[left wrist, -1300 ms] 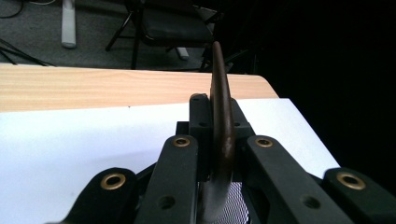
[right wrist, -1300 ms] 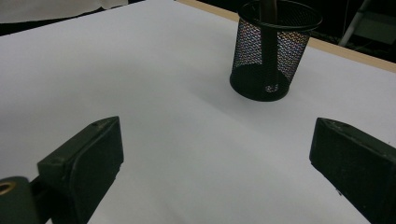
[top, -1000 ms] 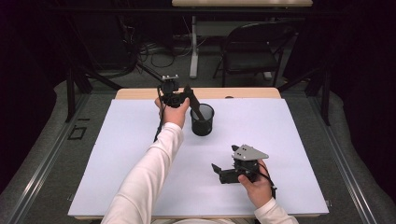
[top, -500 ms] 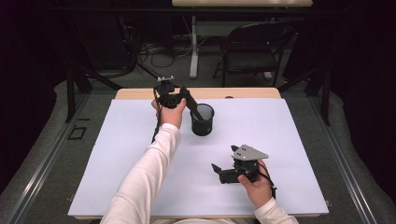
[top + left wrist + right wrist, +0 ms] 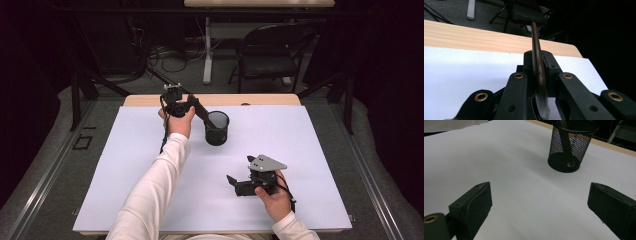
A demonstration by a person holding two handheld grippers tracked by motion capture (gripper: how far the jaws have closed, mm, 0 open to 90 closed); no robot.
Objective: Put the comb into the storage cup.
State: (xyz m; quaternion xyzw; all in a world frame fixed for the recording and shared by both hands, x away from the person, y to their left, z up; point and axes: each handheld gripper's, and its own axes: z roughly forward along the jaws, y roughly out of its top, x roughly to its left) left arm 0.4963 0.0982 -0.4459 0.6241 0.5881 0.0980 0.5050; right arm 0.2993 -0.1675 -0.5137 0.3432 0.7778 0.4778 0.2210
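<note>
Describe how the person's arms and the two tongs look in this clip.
Both arms wear white long sleeves. The left tongs are black with brass-coloured rivets and a trailing black cable. The right tongs are black, topped by a grey three-cornered plate, with blocky black jaws.

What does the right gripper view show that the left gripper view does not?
Right gripper view: the whole mesh cup standing on the white sheet, a dark utensil's lower end inside, and the right tongs wide open. Left gripper view: the left tongs shut on that utensil's handle, plus a chair behind. Both: white sheet, wooden table edge.
</note>
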